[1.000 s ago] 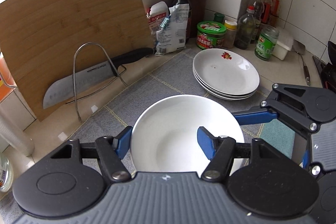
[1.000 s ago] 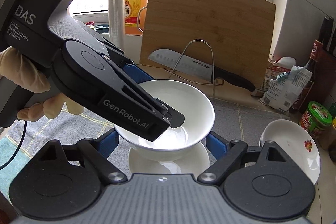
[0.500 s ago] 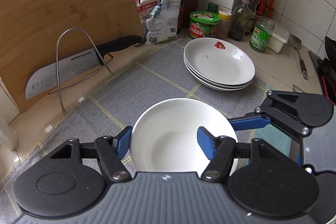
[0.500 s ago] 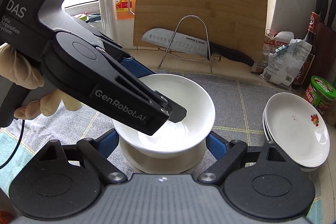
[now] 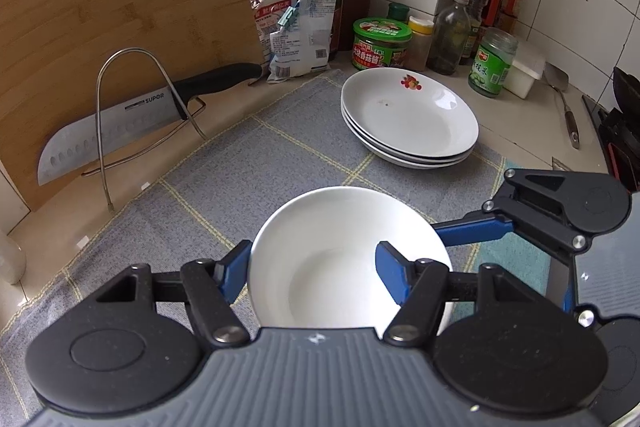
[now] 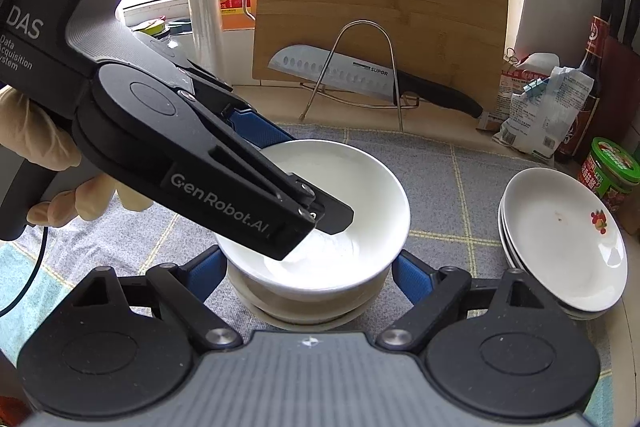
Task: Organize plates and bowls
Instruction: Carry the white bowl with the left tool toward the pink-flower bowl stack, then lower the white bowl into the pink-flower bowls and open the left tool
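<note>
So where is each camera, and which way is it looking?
Left wrist: rides on the left gripper, looking down past the held bowl toward the plates; the right gripper's finger shows.
Right wrist: rides on the right gripper, looking toward the cutting board; left gripper and gloved hand show.
Shared: bowl, plates, knife.

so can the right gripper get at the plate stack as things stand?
Probably yes: the right gripper is open and holds nothing, and bare mat lies between it and the plate stack. It straddles the bowl that the left gripper grips.
</note>
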`<state>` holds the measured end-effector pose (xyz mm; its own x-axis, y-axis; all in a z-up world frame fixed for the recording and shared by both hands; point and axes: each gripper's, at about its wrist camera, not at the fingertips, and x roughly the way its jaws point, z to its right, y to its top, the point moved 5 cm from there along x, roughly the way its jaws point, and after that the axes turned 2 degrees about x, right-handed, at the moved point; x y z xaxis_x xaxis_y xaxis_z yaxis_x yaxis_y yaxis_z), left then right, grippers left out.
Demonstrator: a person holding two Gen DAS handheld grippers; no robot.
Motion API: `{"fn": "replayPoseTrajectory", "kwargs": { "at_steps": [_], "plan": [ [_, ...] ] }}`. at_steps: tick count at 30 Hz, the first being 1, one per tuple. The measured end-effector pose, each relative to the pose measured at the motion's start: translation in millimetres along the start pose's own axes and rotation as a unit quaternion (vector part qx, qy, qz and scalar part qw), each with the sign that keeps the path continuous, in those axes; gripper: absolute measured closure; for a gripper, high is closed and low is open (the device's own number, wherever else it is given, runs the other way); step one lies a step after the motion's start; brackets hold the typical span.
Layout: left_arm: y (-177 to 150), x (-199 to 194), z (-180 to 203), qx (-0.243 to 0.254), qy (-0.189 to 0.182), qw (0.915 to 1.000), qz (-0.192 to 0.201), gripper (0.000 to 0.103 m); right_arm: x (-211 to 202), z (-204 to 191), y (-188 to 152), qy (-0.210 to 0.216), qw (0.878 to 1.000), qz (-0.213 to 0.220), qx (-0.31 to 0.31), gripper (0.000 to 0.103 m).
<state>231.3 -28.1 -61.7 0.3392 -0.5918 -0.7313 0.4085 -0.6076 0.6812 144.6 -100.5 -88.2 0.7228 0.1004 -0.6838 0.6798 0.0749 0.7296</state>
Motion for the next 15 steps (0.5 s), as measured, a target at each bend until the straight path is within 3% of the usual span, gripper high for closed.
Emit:
{"fn": "replayPoseTrajectory", "kwargs": {
  "at_steps": [15],
  "plan": [
    [-4.2, 2.6, -1.2, -0.003, -0.006, 1.0, -0.005, 0.038, 4.3, -1.7, -2.3, 0.003, 1.0, -0.011, -0.002, 0.011]
  ]
}}
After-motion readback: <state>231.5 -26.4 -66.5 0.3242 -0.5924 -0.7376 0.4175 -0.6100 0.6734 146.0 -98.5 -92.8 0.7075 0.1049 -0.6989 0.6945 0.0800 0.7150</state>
